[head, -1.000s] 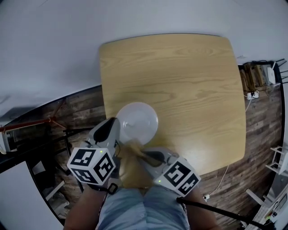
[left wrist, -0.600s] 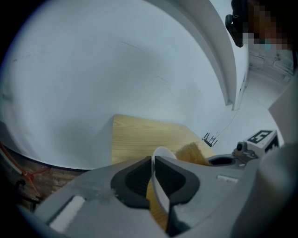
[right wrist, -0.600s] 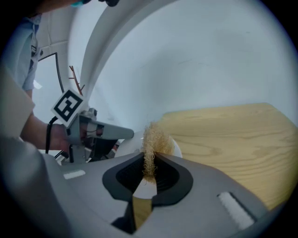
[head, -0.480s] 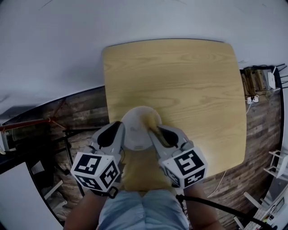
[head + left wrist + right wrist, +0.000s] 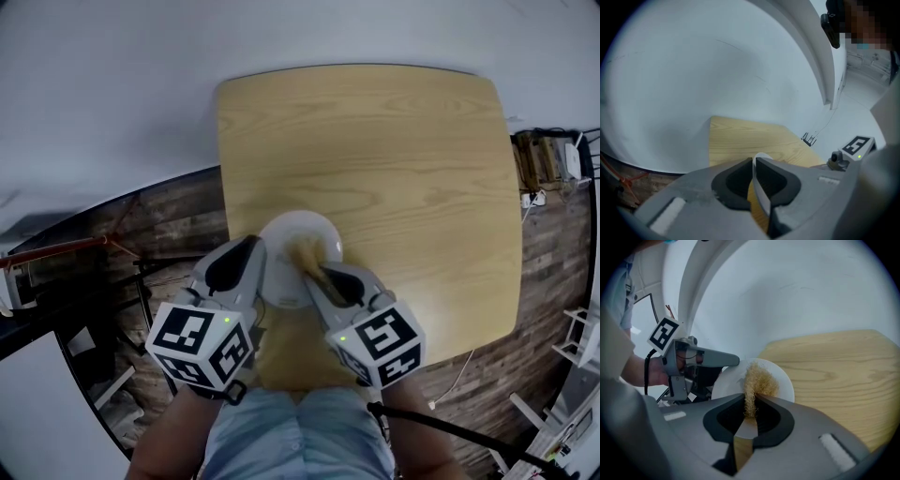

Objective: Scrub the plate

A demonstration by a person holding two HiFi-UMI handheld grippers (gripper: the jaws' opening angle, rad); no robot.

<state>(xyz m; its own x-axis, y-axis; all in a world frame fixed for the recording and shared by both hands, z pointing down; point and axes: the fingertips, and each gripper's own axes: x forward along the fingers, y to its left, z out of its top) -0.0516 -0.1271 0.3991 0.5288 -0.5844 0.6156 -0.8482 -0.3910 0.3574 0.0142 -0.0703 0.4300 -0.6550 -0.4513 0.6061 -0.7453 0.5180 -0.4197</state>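
A white plate (image 5: pixel 286 281) sits near the front-left edge of the wooden table (image 5: pixel 394 159). My left gripper (image 5: pixel 255 255) is shut on the plate's left rim; in the left gripper view the thin white rim (image 5: pixel 760 191) stands edge-on between the jaws of the left gripper (image 5: pixel 753 161). My right gripper (image 5: pixel 314 272) is shut on a tan fibrous scrubber (image 5: pixel 305 251) that rests on the plate's face. In the right gripper view the scrubber (image 5: pixel 759 379) sticks out past the right gripper (image 5: pixel 751 401) onto the plate (image 5: pixel 783 383), with the left gripper (image 5: pixel 710 359) at its far rim.
The table's far and right parts (image 5: pixel 843 366) are bare wood. Dark plank floor surrounds it, with a power strip and cables (image 5: pixel 532 197) at the right. The person's jeans (image 5: pixel 300 431) are just below the table's front edge. A pale wall lies beyond.
The right gripper has carried the scrubber from the plate's near edge up onto its face. The left gripper has kept hold of the rim, and the plate has shifted slightly.
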